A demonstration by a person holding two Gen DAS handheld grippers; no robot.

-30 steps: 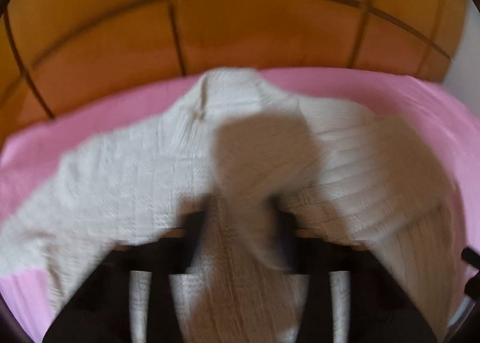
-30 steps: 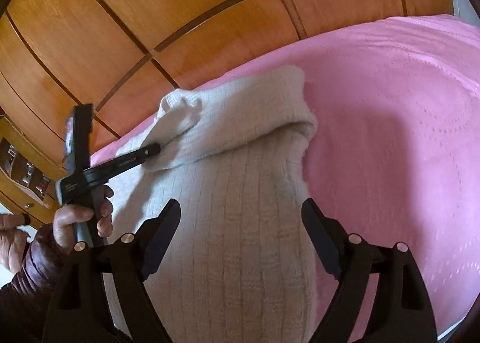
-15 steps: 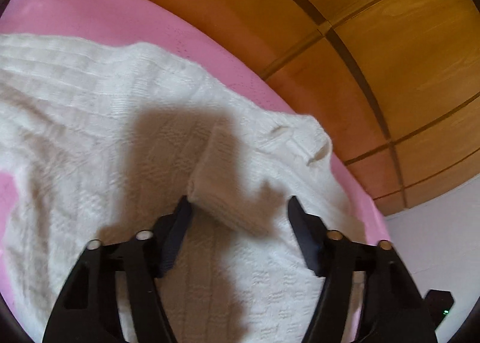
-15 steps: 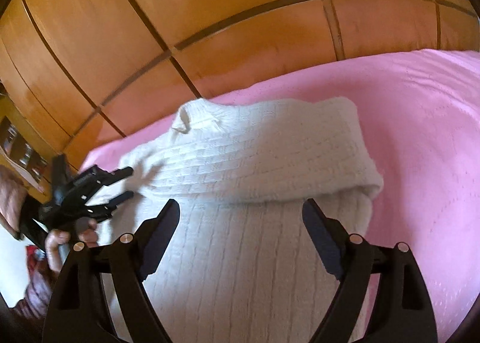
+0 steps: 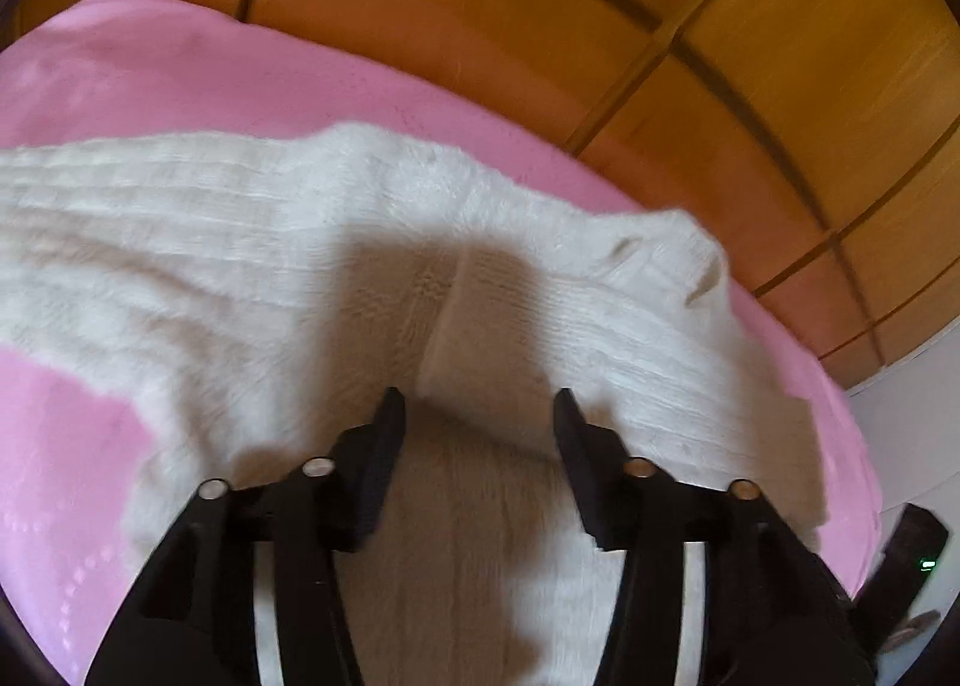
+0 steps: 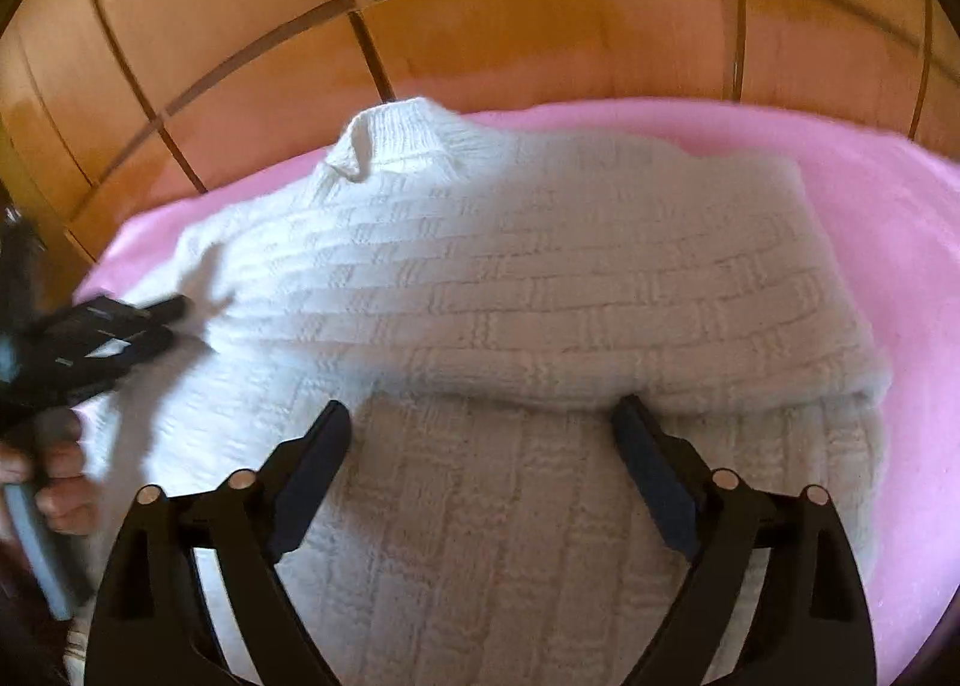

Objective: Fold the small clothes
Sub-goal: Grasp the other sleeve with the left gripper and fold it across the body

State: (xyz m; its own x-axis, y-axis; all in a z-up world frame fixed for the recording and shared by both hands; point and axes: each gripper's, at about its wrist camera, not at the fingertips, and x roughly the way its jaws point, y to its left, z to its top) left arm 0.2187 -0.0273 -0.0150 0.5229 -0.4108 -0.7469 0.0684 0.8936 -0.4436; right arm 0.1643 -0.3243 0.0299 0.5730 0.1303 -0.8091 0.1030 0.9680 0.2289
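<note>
Bed cover [image 6: 888, 242]: pink, faintly embossed, bare to the right of the garment in the right wrist view and along the left edge in the left wrist view. Wooden panel wall [image 6: 540, 26] with dark grooves runs close behind the far edge of the bed.

Sweater [image 6: 540, 290]: cream knit, basket-weave blocks on the upper layer, vertical ribs on the layer beneath. It lies on the bed cover, folded over itself, with a rounded fold edge running across just ahead of the right jaws. Collar [image 6: 390, 140] points toward the wall.

Right gripper [image 6: 483, 425]: jaws wide and opening, above the ribbed layer, nothing pinched between them.

Left gripper [image 5: 477, 413]: jaws about half apart, closing slightly; a folded sleeve end [image 5: 474, 320] lies just ahead of the tips, not pinched. Its shadow falls on the knit. In the right wrist view this gripper sits at the sweater's left edge, a hand [image 6: 57, 476] on its grip.
</note>
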